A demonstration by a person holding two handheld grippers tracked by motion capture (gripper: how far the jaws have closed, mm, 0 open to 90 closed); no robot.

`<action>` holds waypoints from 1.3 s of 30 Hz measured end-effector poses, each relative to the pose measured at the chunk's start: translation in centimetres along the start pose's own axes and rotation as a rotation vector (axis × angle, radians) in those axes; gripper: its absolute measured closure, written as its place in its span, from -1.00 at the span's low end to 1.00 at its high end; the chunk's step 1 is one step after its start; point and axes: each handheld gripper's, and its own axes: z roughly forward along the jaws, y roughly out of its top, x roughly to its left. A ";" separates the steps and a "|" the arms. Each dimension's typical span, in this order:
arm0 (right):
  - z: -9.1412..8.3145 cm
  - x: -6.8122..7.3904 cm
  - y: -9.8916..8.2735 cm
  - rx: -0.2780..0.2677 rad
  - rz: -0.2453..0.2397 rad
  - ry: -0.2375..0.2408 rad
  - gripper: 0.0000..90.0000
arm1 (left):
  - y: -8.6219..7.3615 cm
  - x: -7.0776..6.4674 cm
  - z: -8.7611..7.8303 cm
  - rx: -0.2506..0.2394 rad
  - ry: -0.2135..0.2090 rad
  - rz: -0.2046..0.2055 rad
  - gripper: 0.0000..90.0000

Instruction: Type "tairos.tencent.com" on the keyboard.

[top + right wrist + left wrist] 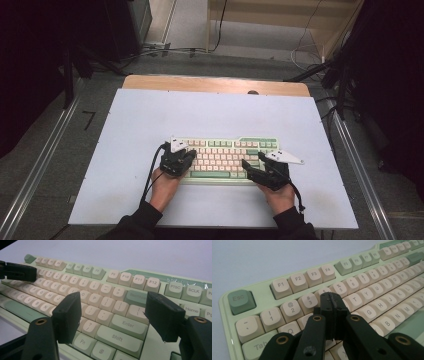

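Left gripper (333, 305) pressed together over the keyboard (225, 150)'s left keys; right gripper (113, 315) spread above Enter.

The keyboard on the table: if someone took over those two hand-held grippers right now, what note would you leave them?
Left gripper: jaws shut, empty, tips over the keys near the 4 key; whether they touch a key I cannot tell.
Right gripper: jaws open, empty, poised above the Enter and Shift keys.
The green and cream keyboard lies flat on the white table top, near the person's edge.
Done: both grippers are in place over it.
Left: probably the key presses themselves.
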 end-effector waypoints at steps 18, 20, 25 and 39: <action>0.1 0.5 0.2 -0.032 -0.005 0.021 0.37 | -0.2 0.3 -2.5 -0.129 0.041 0.005 -0.21; 0.2 0.7 0.3 -0.032 -0.007 0.038 0.54 | -0.4 0.5 -2.8 -0.135 0.053 0.003 -0.21; 0.7 1.3 0.5 -0.025 -0.039 0.070 0.89 | -1.0 1.1 -3.5 -0.148 0.076 -0.023 -0.21; 2.1 3.5 0.8 0.012 -0.118 0.140 0.95 | -1.8 1.7 -4.7 -0.154 0.110 -0.045 -0.20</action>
